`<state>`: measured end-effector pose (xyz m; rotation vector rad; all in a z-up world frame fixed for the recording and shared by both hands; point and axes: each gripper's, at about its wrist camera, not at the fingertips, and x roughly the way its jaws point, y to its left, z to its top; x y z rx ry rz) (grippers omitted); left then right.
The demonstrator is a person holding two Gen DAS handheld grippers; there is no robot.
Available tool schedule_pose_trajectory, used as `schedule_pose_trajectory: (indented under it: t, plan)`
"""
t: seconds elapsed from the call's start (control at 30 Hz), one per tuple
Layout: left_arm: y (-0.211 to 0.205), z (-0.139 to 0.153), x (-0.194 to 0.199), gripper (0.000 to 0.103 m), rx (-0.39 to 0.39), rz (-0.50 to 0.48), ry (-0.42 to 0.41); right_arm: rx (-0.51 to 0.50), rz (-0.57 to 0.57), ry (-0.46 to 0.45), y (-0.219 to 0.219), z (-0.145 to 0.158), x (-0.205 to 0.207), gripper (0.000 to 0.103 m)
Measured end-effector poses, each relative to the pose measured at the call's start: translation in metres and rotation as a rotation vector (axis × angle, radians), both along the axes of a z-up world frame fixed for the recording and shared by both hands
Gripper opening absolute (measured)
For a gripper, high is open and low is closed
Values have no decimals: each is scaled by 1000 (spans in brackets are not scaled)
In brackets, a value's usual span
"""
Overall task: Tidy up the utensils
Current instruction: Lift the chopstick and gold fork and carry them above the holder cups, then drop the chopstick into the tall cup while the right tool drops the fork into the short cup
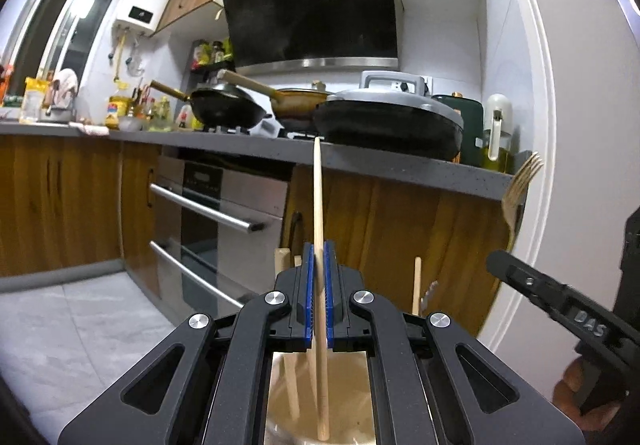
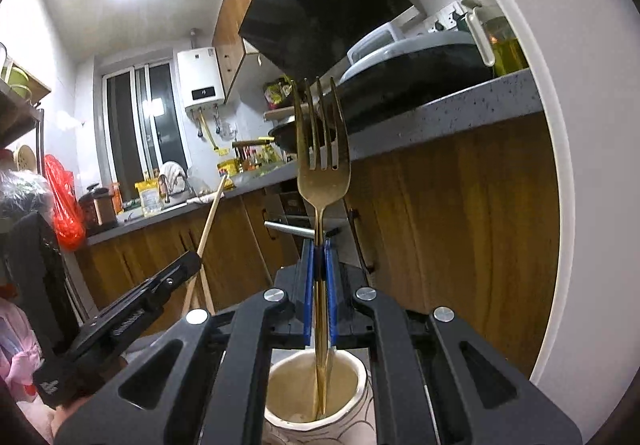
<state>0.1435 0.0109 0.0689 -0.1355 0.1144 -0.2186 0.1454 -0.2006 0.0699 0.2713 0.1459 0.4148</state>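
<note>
Fork (image 2: 320,181) upright over cup rim (image 2: 280,421)

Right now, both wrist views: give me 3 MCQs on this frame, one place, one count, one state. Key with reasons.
1. Where does the fork's handle end?
A. On the counter
B. Inside the cup
C. In the oven

2. How many tines has the fork?
A. Two
B. Three
C. Four

3. How does the left gripper stand?
A. Shut on a chopstick
B. Open, holding nothing
C. Shut on a spoon

Key:
1 B: the fork, clamped in the right gripper, runs down into the cup below it.
2 C: four tines show against the counter.
3 A: the left gripper has its blue pads pressed on the chopstick.
</note>
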Motion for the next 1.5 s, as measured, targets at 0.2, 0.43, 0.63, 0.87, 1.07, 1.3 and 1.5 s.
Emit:
schedule_pose_trajectory:
  t: [0.2, 0.43, 0.63, 0.87, 1.07, 1.3, 1.5]
  plan:
    - [5, -7, -36, 5, 48, 6, -10, -47, 14, 62, 7, -11, 3, 6]
    - [1, -19, -52, 5, 98, -4, 52, -131, 7, 116, 17, -24, 1, 6]
    - [2, -26, -55, 5, 132, 13, 104, -148, -6, 162, 16, -29, 5, 6]
    - [5, -28, -57, 5, 125, 40, 139, -157, -3, 163, 19, -29, 5, 6]
    - [8, -28, -59, 7, 112, 52, 145, -147, -17, 172, 17, -28, 9, 6]
    - [10, -29, -59, 14, 117, 58, 148, -136, -32, 187, 14, -30, 13, 6]
    - [14, -27, -61, 29, 103, 66, 147, -123, -33, 201, 11, -31, 15, 22]
